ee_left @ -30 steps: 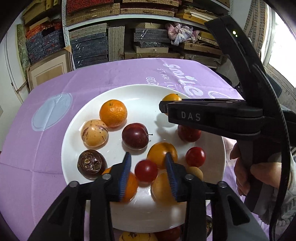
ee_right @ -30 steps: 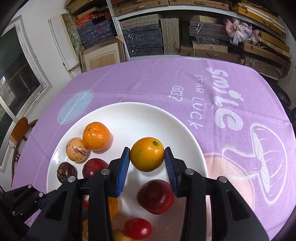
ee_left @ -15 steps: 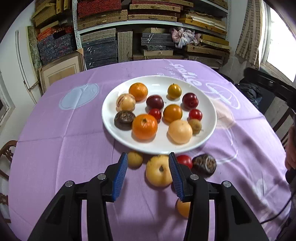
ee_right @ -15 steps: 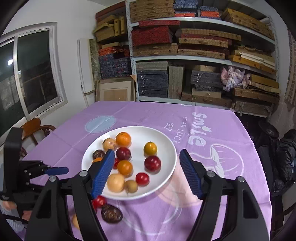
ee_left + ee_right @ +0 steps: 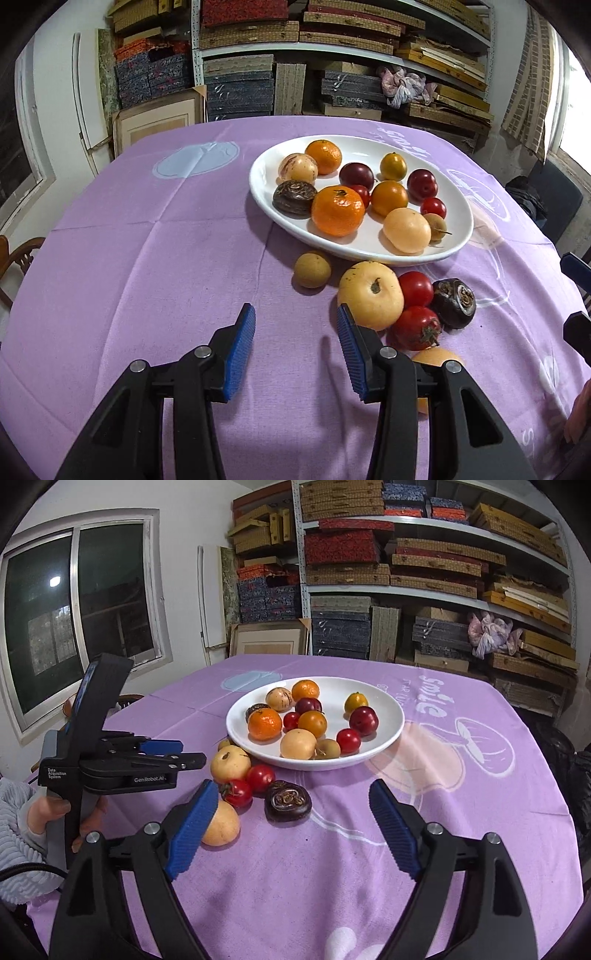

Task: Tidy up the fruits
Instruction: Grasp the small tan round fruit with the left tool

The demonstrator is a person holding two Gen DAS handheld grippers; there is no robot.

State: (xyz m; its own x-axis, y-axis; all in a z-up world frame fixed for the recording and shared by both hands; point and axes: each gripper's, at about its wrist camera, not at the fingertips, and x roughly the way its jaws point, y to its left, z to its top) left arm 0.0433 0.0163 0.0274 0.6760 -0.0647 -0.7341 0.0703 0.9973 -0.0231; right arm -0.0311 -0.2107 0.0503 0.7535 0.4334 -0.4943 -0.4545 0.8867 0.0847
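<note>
A white plate (image 5: 458, 236) (image 5: 388, 738) on the purple cloth holds several fruits: oranges, plums, cherry tomatoes, a pale round fruit. Loose fruits lie on the cloth in front of it: a yellow apple (image 5: 370, 300) (image 5: 230, 763), two tomatoes (image 5: 416, 326) (image 5: 237, 792), a dark wrinkled fruit (image 5: 453, 302) (image 5: 288, 799), a small tan fruit (image 5: 312, 269) and a pale orange fruit (image 5: 221, 825). My left gripper (image 5: 296, 353) is open and empty, low over the cloth, left of the apple. It also shows in the right wrist view (image 5: 173, 755). My right gripper (image 5: 291, 827) is wide open and empty, raised behind the loose fruits.
The round table's purple cloth (image 5: 147, 295) has white print. Shelves of stacked boxes (image 5: 406, 572) fill the back wall. A window (image 5: 74, 602) and a wooden chair (image 5: 18, 258) are on the left. A dark chair (image 5: 546, 199) stands at the right.
Both grippers pulled back from over the plate. The right one let go of the yellow-orange fruit onto the plate and opened wide. The left one shifted left of the apple.
</note>
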